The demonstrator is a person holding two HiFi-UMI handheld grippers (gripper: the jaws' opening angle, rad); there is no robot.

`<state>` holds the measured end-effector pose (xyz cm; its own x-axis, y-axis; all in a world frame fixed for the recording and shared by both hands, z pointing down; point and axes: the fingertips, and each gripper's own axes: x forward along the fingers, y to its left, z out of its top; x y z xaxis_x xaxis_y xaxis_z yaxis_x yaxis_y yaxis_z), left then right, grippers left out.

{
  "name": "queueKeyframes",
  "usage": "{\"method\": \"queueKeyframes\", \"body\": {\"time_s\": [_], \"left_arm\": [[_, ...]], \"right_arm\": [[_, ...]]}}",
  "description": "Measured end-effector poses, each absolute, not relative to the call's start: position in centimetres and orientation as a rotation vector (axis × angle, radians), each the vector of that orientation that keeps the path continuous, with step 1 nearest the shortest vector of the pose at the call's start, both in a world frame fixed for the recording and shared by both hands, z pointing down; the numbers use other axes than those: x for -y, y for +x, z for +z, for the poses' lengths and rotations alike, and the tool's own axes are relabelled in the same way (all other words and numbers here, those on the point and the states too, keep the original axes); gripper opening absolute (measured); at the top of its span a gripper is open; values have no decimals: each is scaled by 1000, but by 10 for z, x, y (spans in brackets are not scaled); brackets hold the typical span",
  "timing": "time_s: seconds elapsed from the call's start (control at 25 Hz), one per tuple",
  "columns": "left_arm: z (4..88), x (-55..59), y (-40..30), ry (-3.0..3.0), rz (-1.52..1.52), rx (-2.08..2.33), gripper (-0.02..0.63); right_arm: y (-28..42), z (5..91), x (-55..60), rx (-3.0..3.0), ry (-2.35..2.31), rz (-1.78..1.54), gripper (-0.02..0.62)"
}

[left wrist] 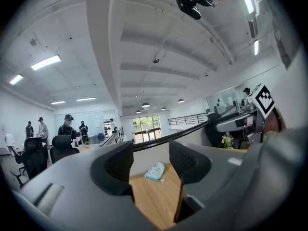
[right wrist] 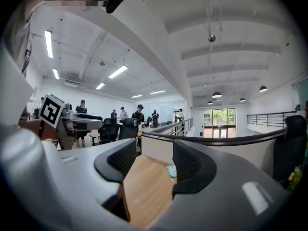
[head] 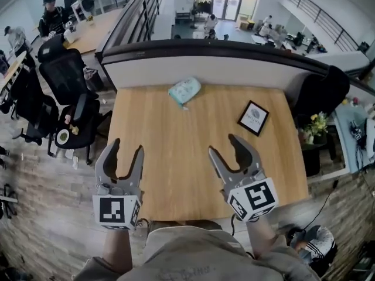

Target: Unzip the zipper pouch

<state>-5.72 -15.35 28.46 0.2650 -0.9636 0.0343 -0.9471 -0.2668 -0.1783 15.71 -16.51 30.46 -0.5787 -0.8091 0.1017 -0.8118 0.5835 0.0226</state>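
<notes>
Left tongs (head: 128,144) and right tongs (head: 222,143) both spread, empty; zipper pouch (head: 184,91) well ahead, far across the table (head: 176,151).

No wording can be read; the lettering on the black-framed card (head: 253,117) is too small
</notes>
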Motion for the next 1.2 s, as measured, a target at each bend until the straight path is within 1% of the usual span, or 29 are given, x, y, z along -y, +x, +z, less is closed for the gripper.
{"method": "queueKeyframes", "body": {"time_s": [0.2, 0.56, 0.92, 1.2], "left_arm": [[292, 165, -41, -2366, -248, -1876, 232], [289, 199, -52, -2319, -228, -1898, 232], [301, 272, -73, -2348, -202, -1829, 232], [342, 345, -95, -2392, -226, -1823, 232]], "right_arm": [[170, 314, 187, 2730, 1319, 70, 222], [162, 320, 232, 2718, 1291, 61, 222], [118, 325, 323, 2672, 1263, -5, 222], [80, 356, 406, 2624, 1252, -16, 222]]}}
